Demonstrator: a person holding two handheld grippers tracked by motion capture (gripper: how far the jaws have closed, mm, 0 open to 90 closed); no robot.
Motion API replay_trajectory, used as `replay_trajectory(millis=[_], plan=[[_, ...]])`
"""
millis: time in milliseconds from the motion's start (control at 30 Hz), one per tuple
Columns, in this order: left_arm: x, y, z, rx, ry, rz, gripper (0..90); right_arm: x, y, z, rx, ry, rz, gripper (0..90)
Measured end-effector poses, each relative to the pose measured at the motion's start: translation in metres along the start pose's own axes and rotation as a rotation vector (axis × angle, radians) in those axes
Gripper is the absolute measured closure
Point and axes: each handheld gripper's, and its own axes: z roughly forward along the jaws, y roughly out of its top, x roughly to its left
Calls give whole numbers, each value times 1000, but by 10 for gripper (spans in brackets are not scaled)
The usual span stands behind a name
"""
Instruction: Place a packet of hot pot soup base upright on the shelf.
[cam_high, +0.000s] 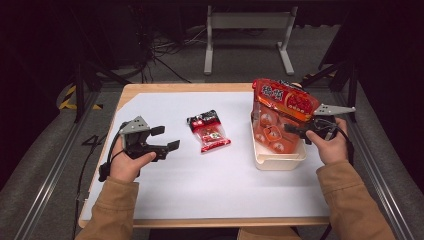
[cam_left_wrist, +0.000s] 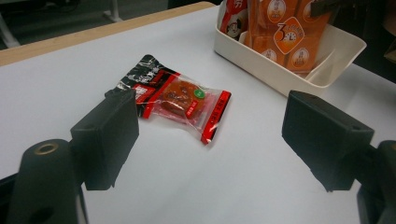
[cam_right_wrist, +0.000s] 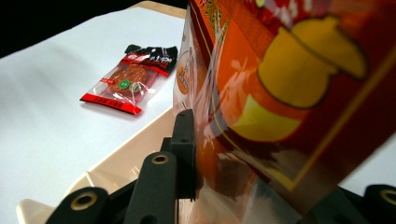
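A large orange snack bag (cam_high: 282, 100) stands tilted with its lower end inside a white bin (cam_high: 277, 161) at the right of the table. My right gripper (cam_high: 295, 131) is shut on the bag's right side. In the right gripper view the bag (cam_right_wrist: 289, 84) sits between the jaws of that gripper (cam_right_wrist: 252, 168), above the bin (cam_right_wrist: 121, 163). A small red and black snack packet (cam_high: 209, 131) lies flat mid-table. My left gripper (cam_high: 166, 138) rests at the left, open and holding nothing. In its own view the gripper (cam_left_wrist: 210, 135) faces the packet (cam_left_wrist: 180, 98).
A white sheet (cam_high: 200, 185) covers the wooden table. In the left gripper view, the bin (cam_left_wrist: 261, 70) holds several small orange packets (cam_left_wrist: 280, 32). Beyond the table's far edge stand a metal frame (cam_high: 247, 30) and loose cables on the floor.
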Motion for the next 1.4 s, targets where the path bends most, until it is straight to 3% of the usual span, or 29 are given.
replay_trajectory(millis=[133, 333, 467, 700, 1000, 1033, 1167, 1400], plan=[[0, -1, 2, -9, -4, -17, 181, 0, 0, -1, -6, 6, 7, 696], [2, -1, 6, -37, 0, -51, 167, 4, 1, -3, -5, -29, -2, 659], [0, -1, 11, -37, 8, -27, 202, 7, 2, -8, -39, -66, -17, 504], [-1, 1, 22, -12, 2, -14, 236, 14, 4, -20, -64, -105, -38, 378], [2, 2, 35, -15, -19, -17, 241, 16, 1, -36, -71, -142, -41, 352], [2, 1, 38, -12, -16, -35, 250, 19, 0, -40, -70, -150, -48, 348], [2, 0, 45, 0, -17, -38, 278, 25, 0, -46, -69, -176, -65, 347], [-4, -2, 58, 17, -17, -28, 326, 31, -5, -59, -86, -175, -66, 358]])
